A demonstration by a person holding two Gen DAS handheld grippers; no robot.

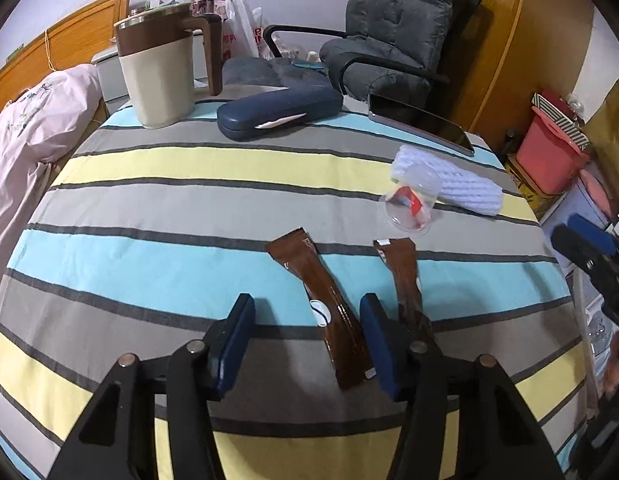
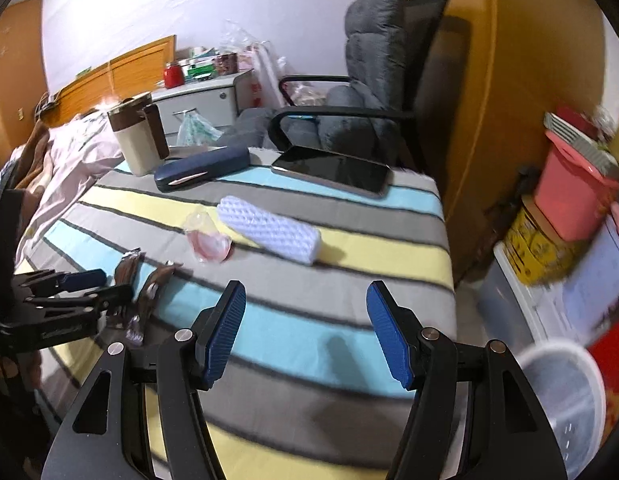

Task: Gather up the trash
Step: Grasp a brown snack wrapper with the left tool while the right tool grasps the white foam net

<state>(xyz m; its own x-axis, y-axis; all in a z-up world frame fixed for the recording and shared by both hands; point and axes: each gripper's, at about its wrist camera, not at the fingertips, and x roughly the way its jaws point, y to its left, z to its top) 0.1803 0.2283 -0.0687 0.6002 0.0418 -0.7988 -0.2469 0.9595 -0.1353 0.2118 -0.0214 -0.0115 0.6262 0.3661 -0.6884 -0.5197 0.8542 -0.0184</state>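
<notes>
Two brown sachet wrappers lie side by side on the striped tablecloth (image 1: 149,208). The left wrapper (image 1: 329,312) lies between the blue fingers of my left gripper (image 1: 307,340), close to the right pad; neither pad presses on it. The right wrapper (image 1: 405,276) runs behind that right finger. A tipped clear plastic cup (image 1: 409,208) with red scrap inside lies beyond them. My right gripper (image 2: 305,332) hovers open over the cloth with nothing between its pads. In the right wrist view the left gripper (image 2: 97,284) sits by the wrappers (image 2: 157,284), left of the cup (image 2: 207,240).
On the table stand a beige and brown jug (image 1: 161,68), a navy glasses case (image 1: 277,112), a dark tablet (image 1: 421,124) and a white sponge (image 1: 449,184). A grey chair (image 1: 393,40) stands behind. A pale bucket (image 2: 561,400) and a pink bin (image 2: 573,200) are on the right.
</notes>
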